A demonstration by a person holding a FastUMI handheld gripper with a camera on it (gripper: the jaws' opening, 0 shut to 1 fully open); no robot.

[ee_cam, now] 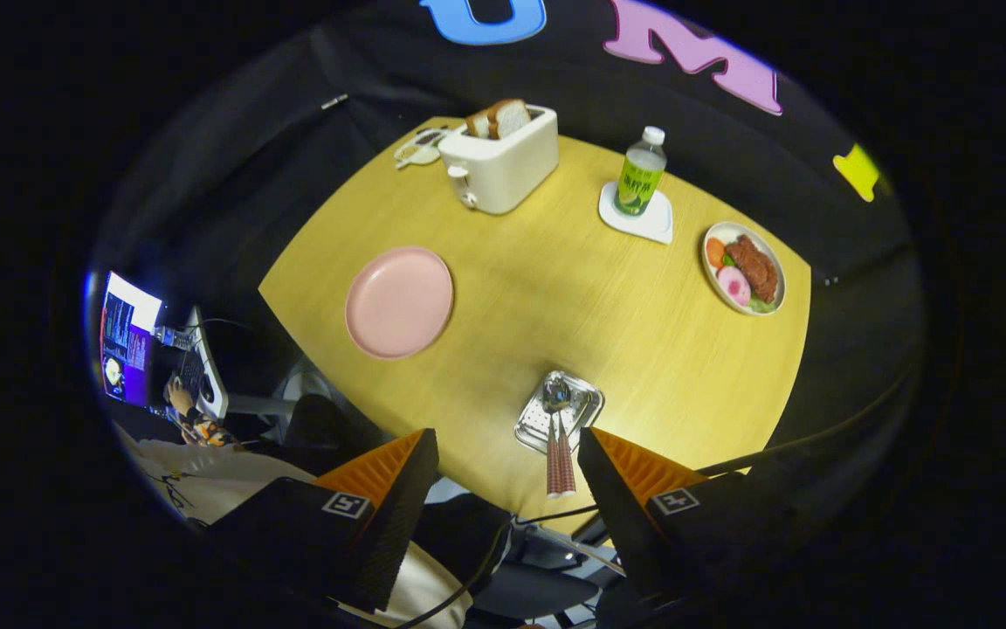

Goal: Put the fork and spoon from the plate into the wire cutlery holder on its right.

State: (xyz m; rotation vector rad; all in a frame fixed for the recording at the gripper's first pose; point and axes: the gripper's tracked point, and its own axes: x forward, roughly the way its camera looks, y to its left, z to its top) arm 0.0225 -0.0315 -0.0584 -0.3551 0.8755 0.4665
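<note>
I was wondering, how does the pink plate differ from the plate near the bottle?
The pink plate is empty and round; the white plate looks oval and carries food. The pink plate lies nearer the toaster; the white plate lies past the bottle. Both rest flat on the table, beyond the open tool.

Table (555, 288): yellow-tan wood grain. Near left, plain pink plate (399, 301); far centre, cream-white toaster (500, 162) holding tan-crusted, pale bread slices (498, 118); far right, clear bottle (640, 172) with white cap and lime-green label on a white coaster (643, 220), and beside it a white dish (744, 267) with brown, orange, pink and green food. Near edge: silver-grey metal tray (586, 406) carrying a shiny silver spoon (554, 428) and fork (564, 454), both with reddish-brown striped handles; gripper (503, 489) held open above the near edge, black-and-white square markers on its body.
</note>
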